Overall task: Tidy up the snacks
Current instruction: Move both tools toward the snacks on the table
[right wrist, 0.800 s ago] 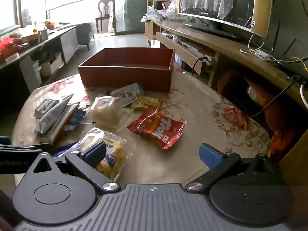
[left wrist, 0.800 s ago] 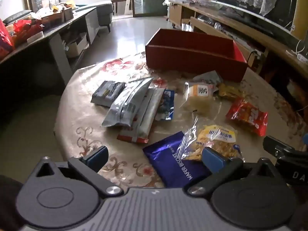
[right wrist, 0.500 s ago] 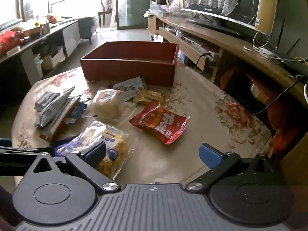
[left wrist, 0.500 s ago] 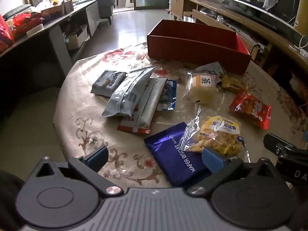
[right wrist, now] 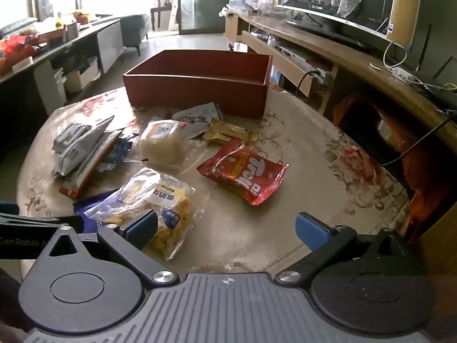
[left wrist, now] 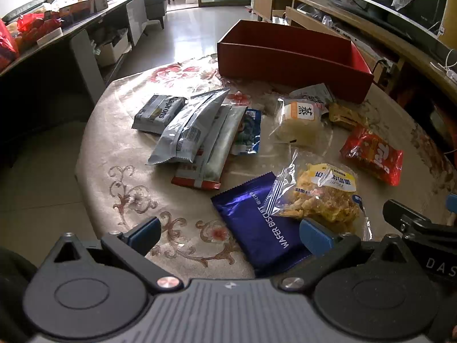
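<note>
An empty red box (left wrist: 294, 60) (right wrist: 200, 88) stands at the far side of a round table (left wrist: 137, 154). Snack packs lie loose before it: a blue wafer pack (left wrist: 260, 223), a clear bag of yellow crisps (left wrist: 322, 194) (right wrist: 154, 200), a red Trolli bag (left wrist: 371, 154) (right wrist: 245, 174), a white cake pack (left wrist: 300, 120) (right wrist: 162, 140), grey and silver packs (left wrist: 188, 128) (right wrist: 80, 145) and a gold pack (right wrist: 228, 134). My left gripper (left wrist: 228, 233) is open, low over the wafer pack. My right gripper (right wrist: 225, 228) is open, beside the crisps bag.
A TV stand with a screen (right wrist: 328, 3) and cables runs along the right. A dark counter with clutter (left wrist: 57, 28) stands at the left. Each gripper shows at the edge of the other's view. Bare tablecloth lies at the front right (right wrist: 314, 183).
Both grippers have tilted down and moved a little toward the table, so the snacks sit lower and larger in view. Both stay open. No snack has moved.
</note>
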